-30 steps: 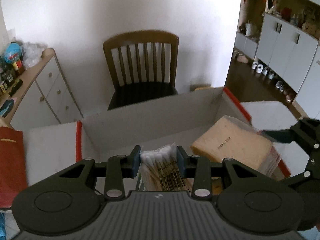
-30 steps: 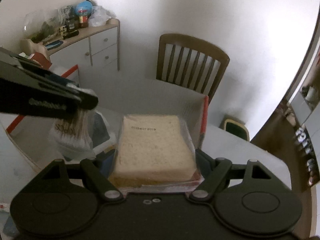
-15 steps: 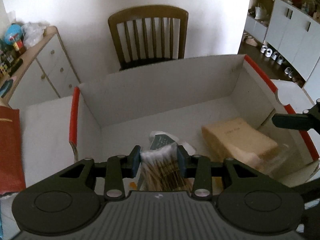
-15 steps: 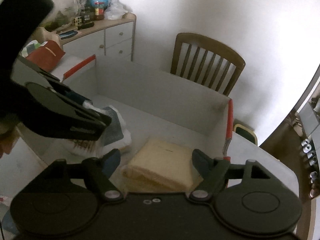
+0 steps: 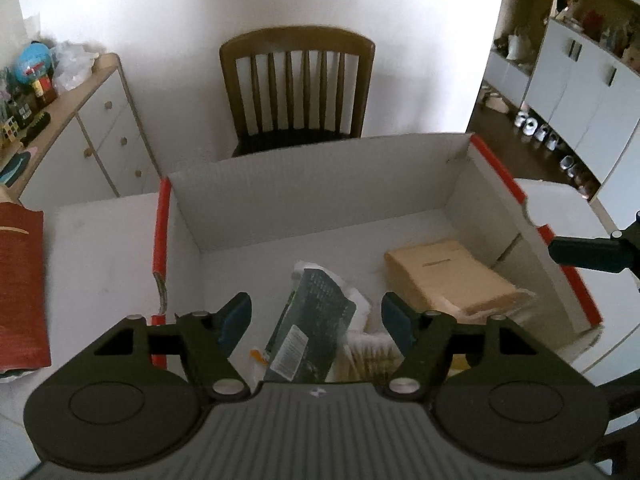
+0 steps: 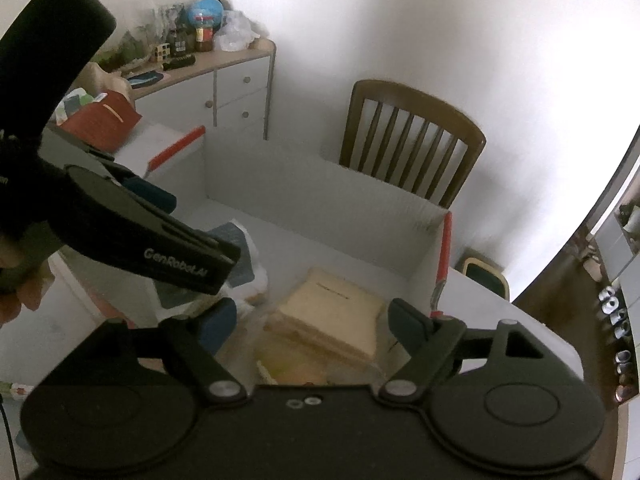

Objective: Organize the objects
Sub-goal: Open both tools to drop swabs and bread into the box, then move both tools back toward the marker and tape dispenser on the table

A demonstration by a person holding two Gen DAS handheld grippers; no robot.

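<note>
A white cardboard box (image 5: 320,192) with red edges stands on the table. Inside lie a bagged loaf of sliced bread (image 5: 448,276), a dark green packet (image 5: 316,332) on a white bag, and a pack of cotton swabs (image 5: 368,354). My left gripper (image 5: 316,320) is open and empty above the packet and swabs. My right gripper (image 6: 310,326) is open and empty above the bread (image 6: 332,312). The left gripper (image 6: 132,224) also shows in the right wrist view, over the box's left half.
A wooden chair (image 5: 296,88) stands behind the box. A white sideboard (image 5: 92,132) with clutter is at the left. A red bag (image 5: 20,280) lies left of the box on the table (image 5: 100,248). White cupboards (image 5: 580,92) and shoes are at the right.
Both grippers opened and rose. The left let go of the cotton swabs, the right let go of the bread; both items now lie in the box.
</note>
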